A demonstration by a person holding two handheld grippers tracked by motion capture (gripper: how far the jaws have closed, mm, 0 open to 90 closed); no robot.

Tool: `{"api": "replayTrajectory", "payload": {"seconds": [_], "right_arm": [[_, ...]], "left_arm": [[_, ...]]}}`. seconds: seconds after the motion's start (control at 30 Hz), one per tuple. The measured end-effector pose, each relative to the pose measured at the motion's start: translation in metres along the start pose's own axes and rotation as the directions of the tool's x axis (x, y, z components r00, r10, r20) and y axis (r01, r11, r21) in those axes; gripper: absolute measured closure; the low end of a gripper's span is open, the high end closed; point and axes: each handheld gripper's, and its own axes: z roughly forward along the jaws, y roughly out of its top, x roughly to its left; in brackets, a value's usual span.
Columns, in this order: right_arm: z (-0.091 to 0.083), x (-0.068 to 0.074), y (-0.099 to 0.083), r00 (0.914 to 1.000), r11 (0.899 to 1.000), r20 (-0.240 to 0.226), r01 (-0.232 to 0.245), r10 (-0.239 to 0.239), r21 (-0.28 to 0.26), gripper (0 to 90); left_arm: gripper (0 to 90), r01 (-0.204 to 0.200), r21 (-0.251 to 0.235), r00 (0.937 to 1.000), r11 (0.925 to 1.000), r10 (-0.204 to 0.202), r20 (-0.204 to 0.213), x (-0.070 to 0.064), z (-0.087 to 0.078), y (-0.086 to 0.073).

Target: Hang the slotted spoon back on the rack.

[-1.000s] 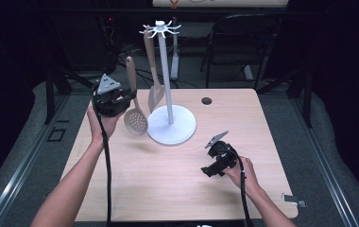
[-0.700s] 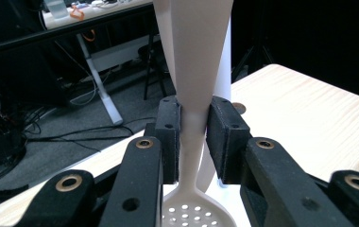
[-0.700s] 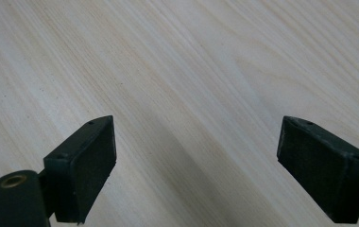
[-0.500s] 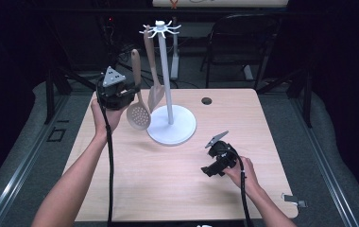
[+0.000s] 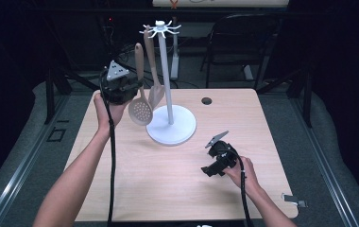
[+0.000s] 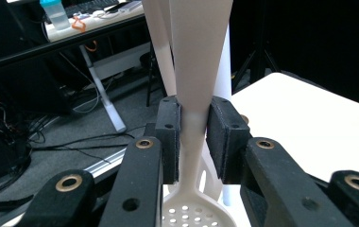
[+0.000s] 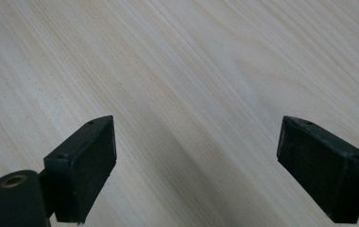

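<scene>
1. Left tool [image 5: 129, 88]: held up in the person's left hand [image 5: 107, 109] above the far-left part of the surface. Its jaws are closed on the handle of the slotted spoon; in the left gripper view both pads [image 6: 170, 137] press flat against the handle's narrow neck. A grey three-cornered plate sits on top; a black cable trails down along the forearm.

2. Slotted spoon [image 5: 140, 109]: pale beige, handle up, round perforated bowl down. It hangs clear of the surface, slightly tilted, just left of the stand's pole. In the left gripper view the bowl's holes show below the jaws [image 6: 197, 218].

3. Spatula [image 5: 156, 92]: same pale colour, hanging from the stand's top beside the pole, just behind the spoon.

4. Utensil stand [image 5: 171, 128]: white, with a round base, upright pole and a ring of hooks at the top. It sits on the far middle of the surface.

5. Right tool [image 5: 210, 168]: held low in the person's right hand [image 5: 241, 171] over the near-right part of the surface, well apart from the stand. Its jaws stand wide apart with nothing between them; the right gripper view shows bare wood grain between the two pads [image 7: 84, 163].

6. Surface [image 5: 177, 189]: light wood, rectangular, with a small dark round hole [image 5: 207, 100] near its far edge.

7. Black chair [image 5: 236, 45]: behind the surface, to the right of the stand.
</scene>
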Motion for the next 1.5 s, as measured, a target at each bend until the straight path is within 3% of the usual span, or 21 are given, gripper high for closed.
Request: {"api": "replayTrajectory", "payload": {"seconds": [0.1, 0.17, 0.57, 0.63, 0.67, 1.13, 1.5], "right_arm": [[0.002, 0.001, -0.001, 0.9998, 1.0, -0.008, -0.021, 0.02, -0.023, 12.1], [0.0, 0.0, 0.0, 1.0, 1.0, -0.003, -0.005, 0.005, -0.001, 12.1], [0.0, -0.001, 0.0, 1.0, 1.0, 0.004, 0.003, -0.003, 0.006, 12.2], [0.001, 0.0, -0.001, 0.9999, 1.0, -0.001, -0.015, 0.015, -0.017, 12.2], [0.0, -0.001, 0.0, 1.0, 1.0, 0.005, 0.001, -0.001, 0.002, 12.2], [0.0, -0.001, 0.0, 1.0, 1.0, 0.002, -0.001, 0.001, 0.0, 12.2], [0.0, -0.001, 0.0, 1.0, 1.0, 0.002, 0.006, -0.006, 0.007, 12.2]], "left_arm": [[75.2, -0.002, -0.001, 1.0, 1.0, 0.002, 0.0, 0.0, 0.001, 0.003], [75.2, 0.0, -0.003, 1.0, 1.0, 0.0, 0.0, 0.0, 0.002, 0.005], [75.2, -0.011, -0.006, 0.9999, 0.9999, 0.011, 0.005, -0.004, 0.009, 0.014], [75.2, -0.014, -0.005, 0.9999, 0.9999, 0.014, 0.006, -0.005, 0.009, 0.016], [75.2, -0.014, -0.008, 0.9999, 0.9999, 0.014, 0.006, -0.005, 0.009, 0.017], [75.2, 0.026, 0.03, 0.9993, 0.9992, -0.027, 0.027, -0.004, 0.016, 0.024], [75.1, 0.02, 0.064, 0.9993, 0.9977, -0.022, 0.031, -0.005, 0.021, 0.03]]}}
